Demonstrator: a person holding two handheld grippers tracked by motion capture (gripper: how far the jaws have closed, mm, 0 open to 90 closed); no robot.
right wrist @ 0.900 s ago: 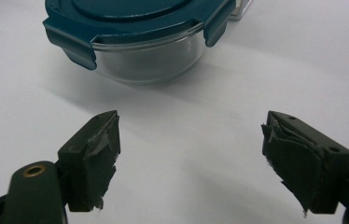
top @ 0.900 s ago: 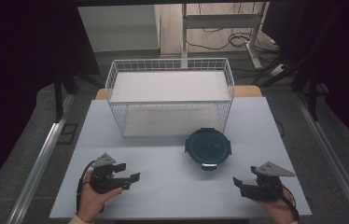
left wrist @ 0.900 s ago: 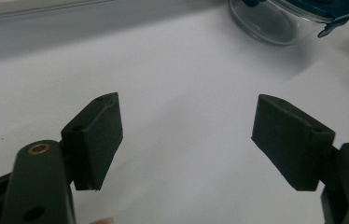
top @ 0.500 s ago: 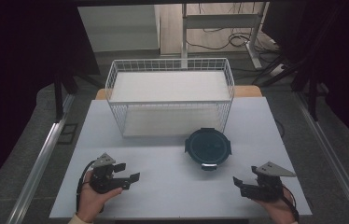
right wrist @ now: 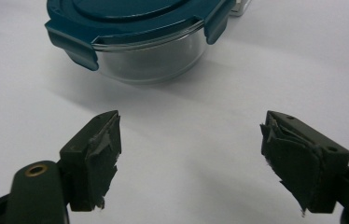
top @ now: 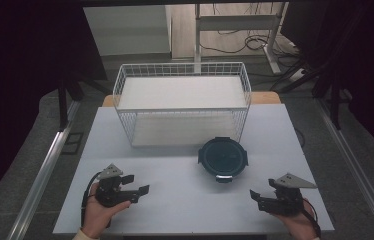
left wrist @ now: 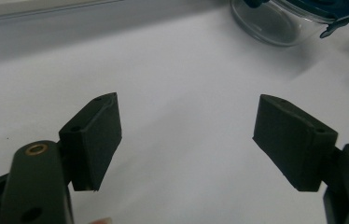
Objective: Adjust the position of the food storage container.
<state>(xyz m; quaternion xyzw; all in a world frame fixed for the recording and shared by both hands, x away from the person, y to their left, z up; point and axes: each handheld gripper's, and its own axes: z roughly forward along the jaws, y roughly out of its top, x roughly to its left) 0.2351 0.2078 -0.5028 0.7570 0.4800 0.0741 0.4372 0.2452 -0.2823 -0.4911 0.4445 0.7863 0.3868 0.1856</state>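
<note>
A round glass container with a dark teal clip lid (top: pixel 223 158) stands on the white table (top: pixel 175 150), in front of the wire basket. In the right gripper view the container (right wrist: pixel 137 32) sits just beyond the open jaws of my right gripper (right wrist: pixel 189 161); nothing is between them. In the left gripper view its edge (left wrist: pixel 294 18) shows at the top right, well away from my left gripper (left wrist: pixel 186 140), which is open and empty. From above, the left gripper (top: pixel 137 184) rests at the table's front left, the right gripper (top: pixel 256 198) at the front right.
A white wire basket (top: pixel 182 102) stands at the back of the table, with a white sheet as its floor. Dark floor, metal rails and desk legs with cables surround the table. Bare tabletop lies between the two grippers.
</note>
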